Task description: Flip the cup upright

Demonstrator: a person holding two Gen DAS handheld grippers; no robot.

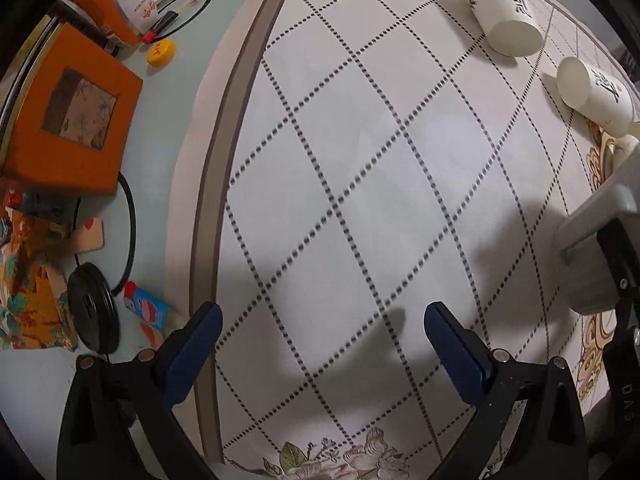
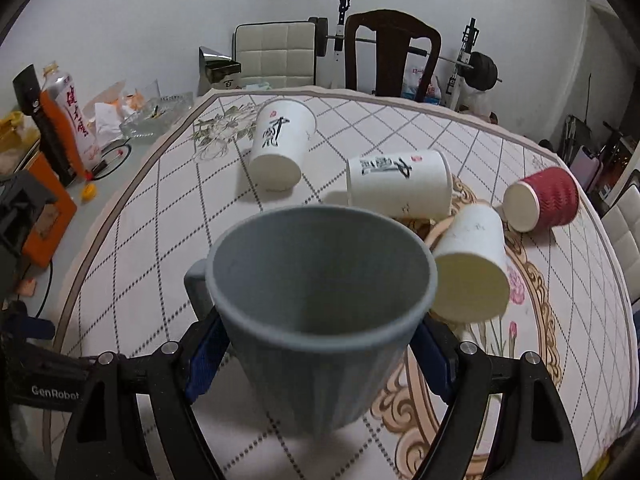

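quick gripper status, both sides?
Left gripper: open, empty, above the tablecloth.
Right gripper: shut on the grey cup, mouth up.

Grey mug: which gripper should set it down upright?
Right. The right gripper already clamps the grey mug, mouth up, above the table. The left gripper is open, holding nothing.

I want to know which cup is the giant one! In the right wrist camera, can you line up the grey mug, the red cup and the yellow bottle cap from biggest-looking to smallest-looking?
1. grey mug, held in the right gripper; it is closest to the camera, so its lead is partly nearness.
2. red cup, lying on its side.
3. yellow bottle cap, tiny and farther off.
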